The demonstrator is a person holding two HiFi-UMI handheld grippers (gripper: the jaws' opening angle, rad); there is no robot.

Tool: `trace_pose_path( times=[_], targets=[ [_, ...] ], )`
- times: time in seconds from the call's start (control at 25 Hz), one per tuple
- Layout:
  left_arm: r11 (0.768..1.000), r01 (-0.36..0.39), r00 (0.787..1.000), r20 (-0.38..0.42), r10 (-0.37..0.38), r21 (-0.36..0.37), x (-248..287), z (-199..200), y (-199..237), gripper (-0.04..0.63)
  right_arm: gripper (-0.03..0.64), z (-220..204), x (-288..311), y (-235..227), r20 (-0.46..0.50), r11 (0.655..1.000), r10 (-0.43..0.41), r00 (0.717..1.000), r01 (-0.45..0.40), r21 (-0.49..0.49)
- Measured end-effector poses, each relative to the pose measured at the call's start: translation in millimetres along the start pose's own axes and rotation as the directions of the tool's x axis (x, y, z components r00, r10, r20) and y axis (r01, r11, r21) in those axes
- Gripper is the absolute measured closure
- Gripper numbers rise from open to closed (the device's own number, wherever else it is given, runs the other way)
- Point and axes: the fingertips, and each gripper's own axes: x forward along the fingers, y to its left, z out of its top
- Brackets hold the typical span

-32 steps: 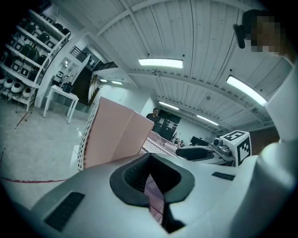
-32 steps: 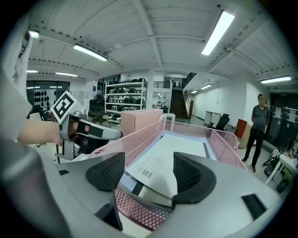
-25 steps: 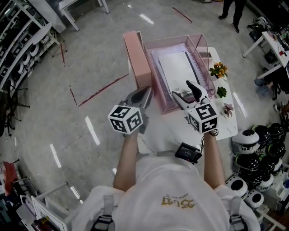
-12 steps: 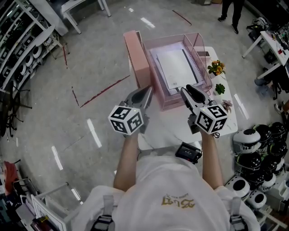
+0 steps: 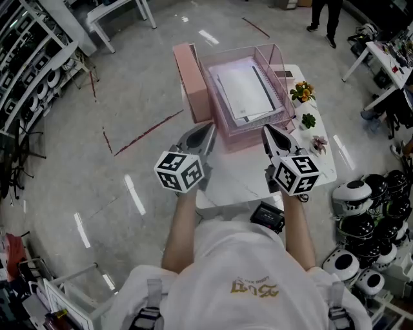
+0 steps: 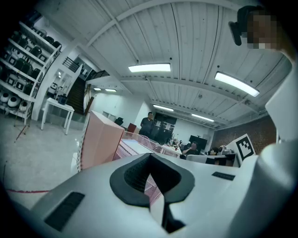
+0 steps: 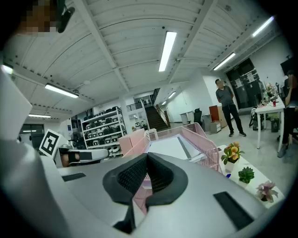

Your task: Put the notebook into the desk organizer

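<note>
The white spiral notebook lies flat inside the pink mesh desk organizer on the white table; the right gripper view shows the notebook resting in the tray. My right gripper hovers just short of the organizer's near edge, jaws shut with nothing between them. At the tray's left front corner, my left gripper is likewise shut and empty. Neither gripper touches the notebook.
A tall pink box stands against the organizer's left side. Three small potted plants line the table's right edge. A black device hangs at the table's near edge. Helmets crowd the floor at right. A person stands far off.
The right gripper's jaws went from wide open at the notebook's near end to shut, and it drew back toward me. The notebook stays in the tray. The left gripper held still.
</note>
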Motion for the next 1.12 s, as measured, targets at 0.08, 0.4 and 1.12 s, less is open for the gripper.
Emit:
trace_pose_path(
  times=[0.08,0.4,1.12],
  targets=[
    [1.0,0.0,1.0,0.002,0.0,0.002,-1,-2,-4,0.578,0.606,-3,-5,-2,-0.008,1.0,-0.023,1.0,0.023,-0.006],
    [1.0,0.002,1.0,0.009,-0.002,0.01,-8,-6,-15,0.578,0.607,-6,-21,-8,-0.007,0.996,-0.085,0.996,0.085,-0.003],
    [1.0,-0.001,1.0,0.009,0.001,0.01,-12,-6,-19,0.58,0.607,1,-29,3,0.009,0.992,-0.094,0.996,0.094,-0.084]
  ],
)
